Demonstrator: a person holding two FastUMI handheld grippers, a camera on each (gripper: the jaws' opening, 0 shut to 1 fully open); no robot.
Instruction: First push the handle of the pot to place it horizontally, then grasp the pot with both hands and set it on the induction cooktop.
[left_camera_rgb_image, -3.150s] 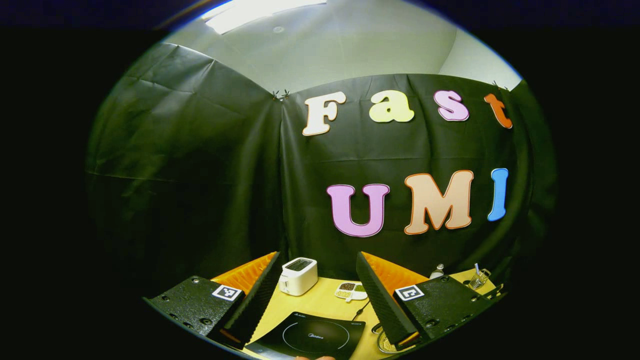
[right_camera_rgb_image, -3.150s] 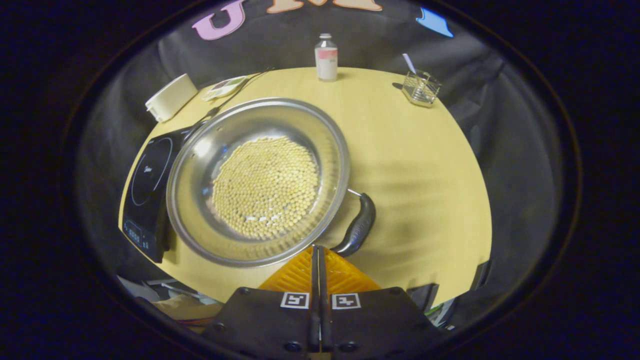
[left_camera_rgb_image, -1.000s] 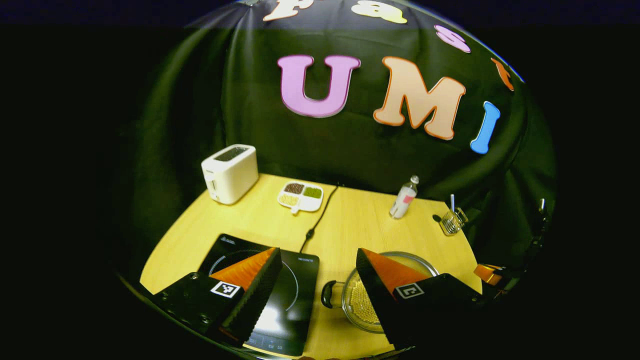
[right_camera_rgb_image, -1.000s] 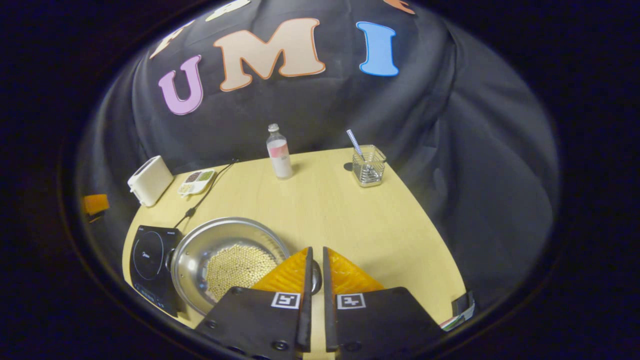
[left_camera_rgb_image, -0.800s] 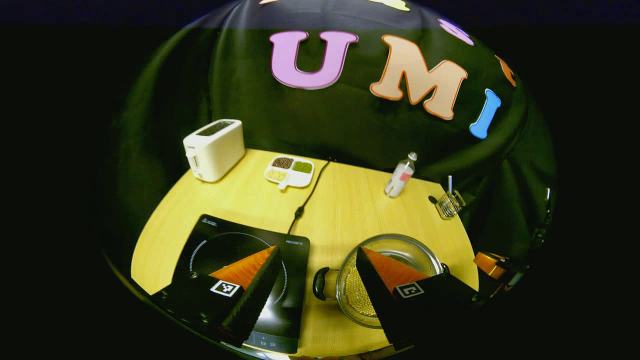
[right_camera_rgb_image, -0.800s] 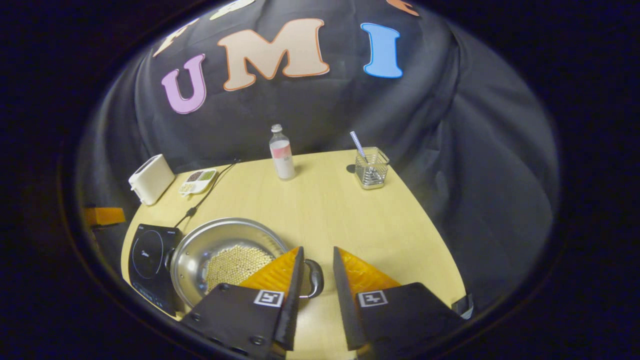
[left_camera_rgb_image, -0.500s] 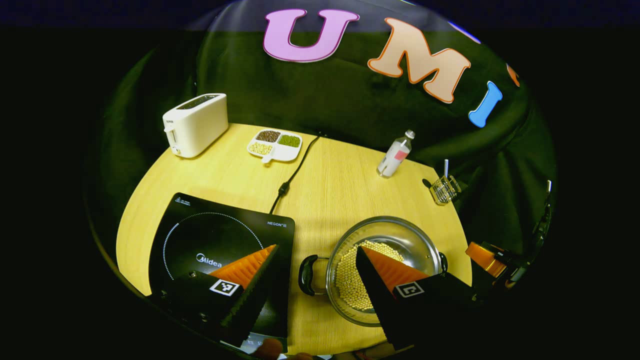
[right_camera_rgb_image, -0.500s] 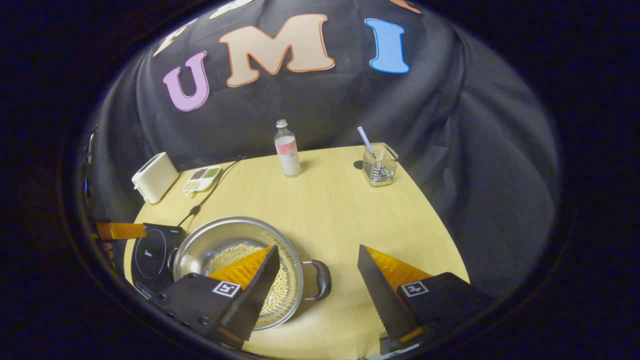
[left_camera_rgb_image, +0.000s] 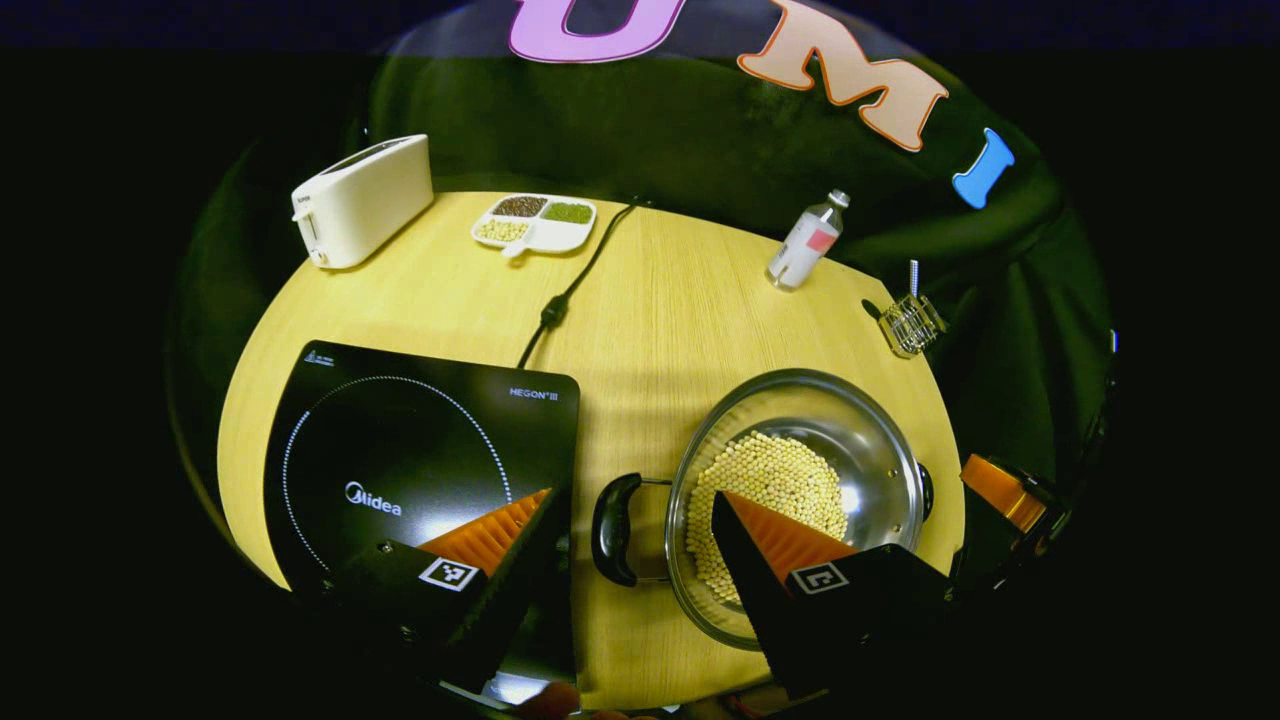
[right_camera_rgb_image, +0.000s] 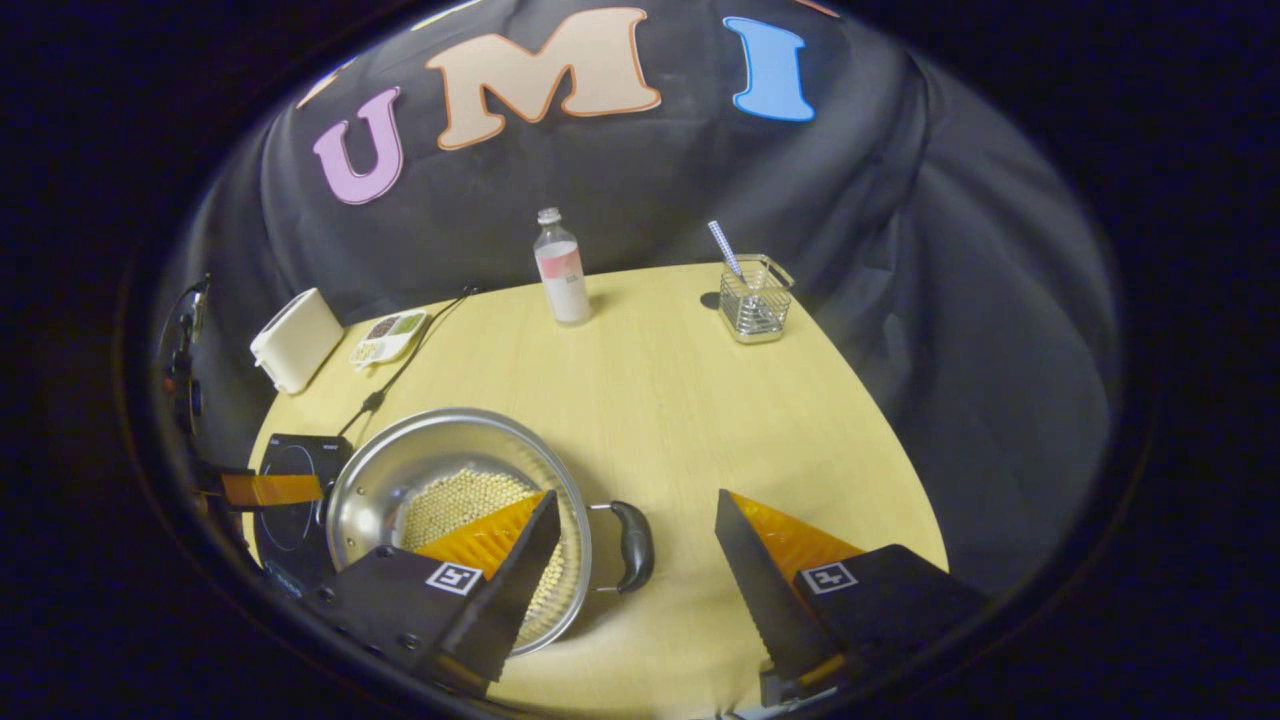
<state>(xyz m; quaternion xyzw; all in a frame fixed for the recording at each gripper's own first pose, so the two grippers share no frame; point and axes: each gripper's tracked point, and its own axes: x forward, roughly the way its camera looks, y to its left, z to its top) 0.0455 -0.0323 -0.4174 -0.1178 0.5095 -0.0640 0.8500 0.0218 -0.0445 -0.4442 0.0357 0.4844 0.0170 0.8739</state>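
From left to right, I hold the left claw (left_camera_rgb_image: 630, 530) released over the pot's left handle (left_camera_rgb_image: 608, 528) and the right claw (right_camera_rgb_image: 635, 545) released over the right handle (right_camera_rgb_image: 632, 545); the pot (left_camera_rgb_image: 795, 490) of beans sits on the bench (left_camera_rgb_image: 680, 300), just beside the induction cooktop (left_camera_rgb_image: 400, 450). An uneven closure on either handle could tilt the pot and spill beans. In the left gripper view, my own fingers cover the pot's near rim, and the far handle is hard to make out.

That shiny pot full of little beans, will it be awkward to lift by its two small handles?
Probably somewhat. The pot looks like rigid metal, so it should not flex, but the layer of loose beans likely adds weight and may slide if it tilts. Its looped handles look smooth, so a grip could slip.
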